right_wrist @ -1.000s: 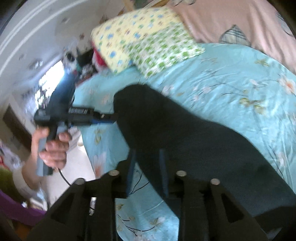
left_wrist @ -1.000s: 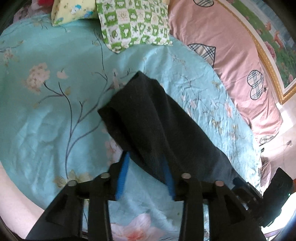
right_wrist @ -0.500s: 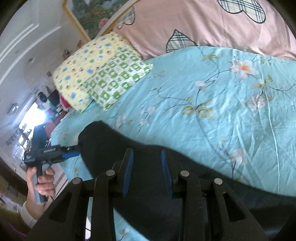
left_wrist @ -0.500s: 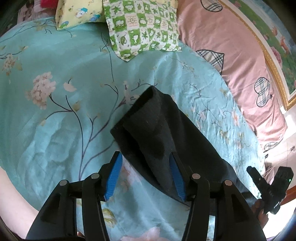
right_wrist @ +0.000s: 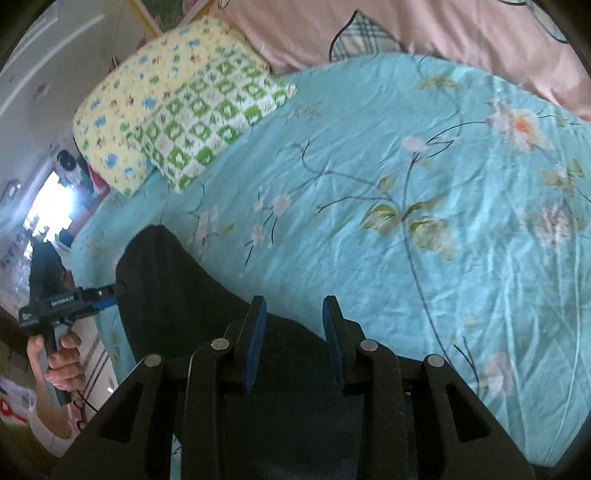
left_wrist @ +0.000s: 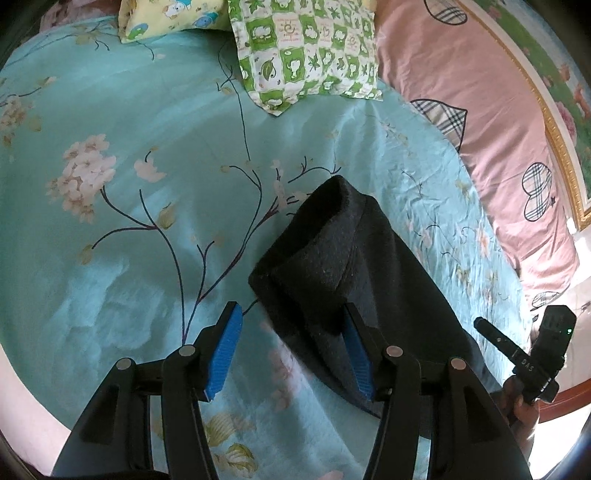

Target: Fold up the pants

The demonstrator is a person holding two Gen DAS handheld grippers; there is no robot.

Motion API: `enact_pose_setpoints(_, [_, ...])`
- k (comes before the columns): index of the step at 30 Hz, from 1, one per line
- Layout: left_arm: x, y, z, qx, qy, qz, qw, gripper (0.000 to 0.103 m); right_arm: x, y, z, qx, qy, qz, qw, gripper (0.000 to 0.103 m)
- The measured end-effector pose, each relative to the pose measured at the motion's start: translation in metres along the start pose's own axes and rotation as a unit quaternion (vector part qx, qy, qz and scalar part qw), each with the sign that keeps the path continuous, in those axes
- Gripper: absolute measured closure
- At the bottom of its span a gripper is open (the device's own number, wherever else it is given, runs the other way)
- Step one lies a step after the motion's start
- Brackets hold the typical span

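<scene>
Dark pants [left_wrist: 354, 266] lie on the teal floral bed sheet [left_wrist: 147, 147], stretched from near me toward the lower right, with the near end doubled over in a loose fold. My left gripper [left_wrist: 291, 321] is open and empty, its right blue pad beside the folded edge. In the right wrist view the pants [right_wrist: 177, 295] lie at lower left under my right gripper [right_wrist: 293, 306], which is open and empty just above the cloth. The left gripper also shows in the right wrist view [right_wrist: 110, 291], at the pants' far edge.
A green checked pillow [left_wrist: 306, 48] and a yellow pillow [left_wrist: 170, 18] lie at the head of the bed. A pink quilt with plaid hearts [left_wrist: 498, 129] runs along the right side. The bed edge is close on the left [right_wrist: 85, 258].
Both grippers have opened and let go of the pants, which now lie on the sheet. The left gripper drew back; the right gripper swung toward the bed's middle.
</scene>
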State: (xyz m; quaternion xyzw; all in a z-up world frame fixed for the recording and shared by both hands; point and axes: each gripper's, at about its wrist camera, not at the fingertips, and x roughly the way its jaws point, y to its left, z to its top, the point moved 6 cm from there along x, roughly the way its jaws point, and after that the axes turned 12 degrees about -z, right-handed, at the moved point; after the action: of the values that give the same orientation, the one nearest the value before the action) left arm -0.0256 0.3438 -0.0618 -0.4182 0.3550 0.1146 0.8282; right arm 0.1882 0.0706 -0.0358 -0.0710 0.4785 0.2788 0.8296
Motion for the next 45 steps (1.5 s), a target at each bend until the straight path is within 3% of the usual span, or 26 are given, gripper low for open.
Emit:
enact_pose_setpoints(14, [0.019, 0.001, -0.001, 0.01, 0.016, 0.006, 0.9998, 0.044, 0.036, 0.019, -0.007, -0.073, 0.083, -0.005, 0.994, 0.067])
enact_pose_setpoints(26, [0.043, -0.007, 0.008, 0.05, 0.015, 0.018, 0.9985, 0.043, 0.049, 0.041, -0.02, -0.142, 0.113, 0.015, 0.983, 0.063])
enact_pose_setpoints(28, [0.046, -0.012, 0.009, 0.067, 0.009, 0.028, 0.9973, 0.049, 0.053, 0.043, -0.02, -0.144, 0.117, 0.019, 0.983, 0.065])
enact_pose_setpoints(29, [0.047, -0.014, 0.009, 0.078, 0.007, 0.03, 0.9965, 0.06, 0.055, 0.042, -0.02, -0.137, 0.119, 0.021, 0.983, 0.066])
enact_pose_setpoints(30, [0.046, -0.016, 0.009, 0.085, 0.006, 0.027, 0.996, 0.068, 0.054, 0.04, -0.02, -0.132, 0.12, 0.023, 0.984, 0.076])
enact_pose_setpoints(31, [0.043, -0.019, 0.009, 0.088, 0.002, 0.017, 0.996, 0.072, 0.053, 0.04, -0.02, -0.128, 0.118, 0.025, 0.984, 0.085])
enact_pose_setpoints(32, [0.038, -0.022, 0.008, 0.089, -0.003, 0.007, 0.996, 0.081, 0.05, 0.038, -0.02, -0.123, 0.112, 0.022, 0.986, 0.087])
enact_pose_setpoints(33, [0.032, -0.025, 0.008, 0.091, -0.01, -0.002, 0.9958, 0.083, 0.047, 0.037, -0.019, -0.117, 0.106, 0.019, 0.987, 0.09])
enact_pose_setpoints(40, [-0.033, -0.056, 0.01, 0.12, -0.085, -0.059, 0.9874, 0.085, -0.004, 0.036, 0.009, -0.085, -0.017, -0.038, 0.996, 0.092])
enact_pose_setpoints(45, [-0.023, -0.048, 0.015, 0.145, -0.083, -0.04, 0.9851, 0.085, -0.004, 0.043, 0.019, -0.074, -0.069, -0.078, 0.992, 0.092])
